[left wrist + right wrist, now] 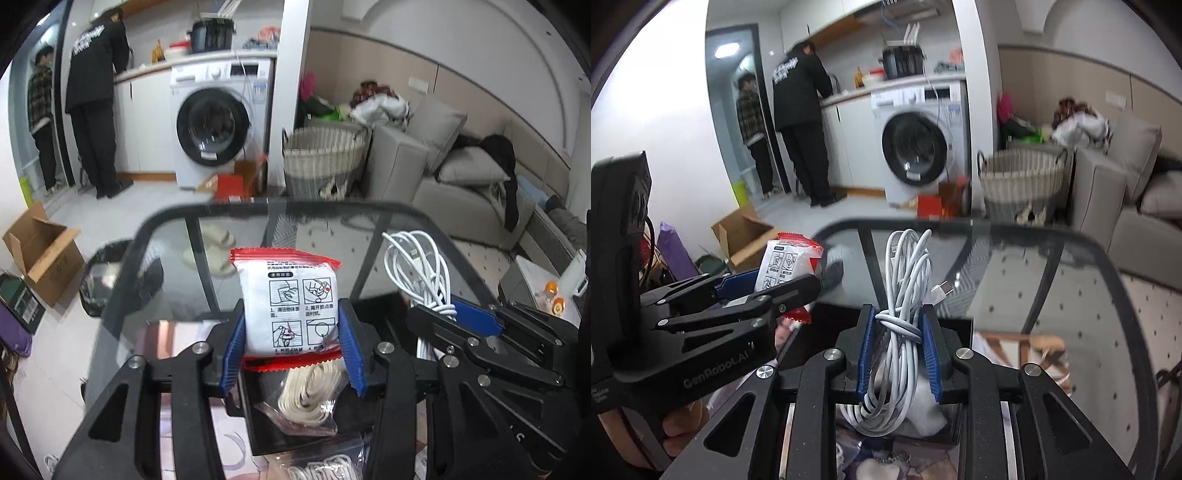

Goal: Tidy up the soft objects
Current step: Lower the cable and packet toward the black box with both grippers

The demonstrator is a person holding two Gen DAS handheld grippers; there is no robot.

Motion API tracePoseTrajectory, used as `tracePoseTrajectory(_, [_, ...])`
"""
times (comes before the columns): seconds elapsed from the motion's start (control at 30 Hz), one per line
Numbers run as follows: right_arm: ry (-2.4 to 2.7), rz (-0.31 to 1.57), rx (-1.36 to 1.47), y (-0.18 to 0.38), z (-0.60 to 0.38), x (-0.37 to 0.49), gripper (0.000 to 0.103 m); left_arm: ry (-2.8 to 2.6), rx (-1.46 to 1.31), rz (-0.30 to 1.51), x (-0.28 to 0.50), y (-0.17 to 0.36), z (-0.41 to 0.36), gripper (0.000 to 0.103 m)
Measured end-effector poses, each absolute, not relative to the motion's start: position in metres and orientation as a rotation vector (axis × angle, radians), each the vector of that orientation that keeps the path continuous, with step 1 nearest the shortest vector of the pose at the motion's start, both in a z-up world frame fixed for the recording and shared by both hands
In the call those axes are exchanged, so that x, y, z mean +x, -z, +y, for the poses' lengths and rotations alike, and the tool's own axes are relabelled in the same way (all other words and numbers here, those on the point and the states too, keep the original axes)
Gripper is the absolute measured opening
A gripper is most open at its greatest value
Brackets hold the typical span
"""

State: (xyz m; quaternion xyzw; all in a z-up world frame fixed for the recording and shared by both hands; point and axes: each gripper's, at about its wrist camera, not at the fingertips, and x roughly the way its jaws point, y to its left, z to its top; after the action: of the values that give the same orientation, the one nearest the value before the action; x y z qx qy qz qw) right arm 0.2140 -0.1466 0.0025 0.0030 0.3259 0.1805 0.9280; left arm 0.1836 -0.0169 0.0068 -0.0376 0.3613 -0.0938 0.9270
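Two handheld grippers are raised side by side over a dark glass-topped table [177, 258]. The left gripper [291, 350] pinches a white sachet with red sealed ends [288, 306] between its blue pads [232, 354], holding it upright above a black open-topped box [258, 424]. In that box lies a clear bag of what looks like cream-coloured cord [310, 395], though the view there is partly blocked. The right gripper [899, 354] is pressed tight on a coiled white charging cable [905, 280], tied round its middle, its loops standing up above the fingers and hanging below them. Beyond the table stand a washing machine [218, 125], a woven laundry basket [325, 155] and a grey sofa [461, 177]. Two people stand at the far counter, backs turned.
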Motion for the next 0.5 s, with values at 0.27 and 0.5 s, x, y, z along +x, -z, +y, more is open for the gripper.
tracePoseTrajectory(0.27, [-0.358, 0.753, -0.025, 0.034, -0.149, 0.235, 0.024, 0.189, -0.044, 0.866, 0.194, 0.021, -0.028, 0.045])
tracePoseTrajectory(0.5, [-0.353, 0.803, -0.059, 0.056, -0.150, 0.243, 0.024, 0.196, -0.014, 0.957, 0.196, 0.037, -0.034, 0.045])
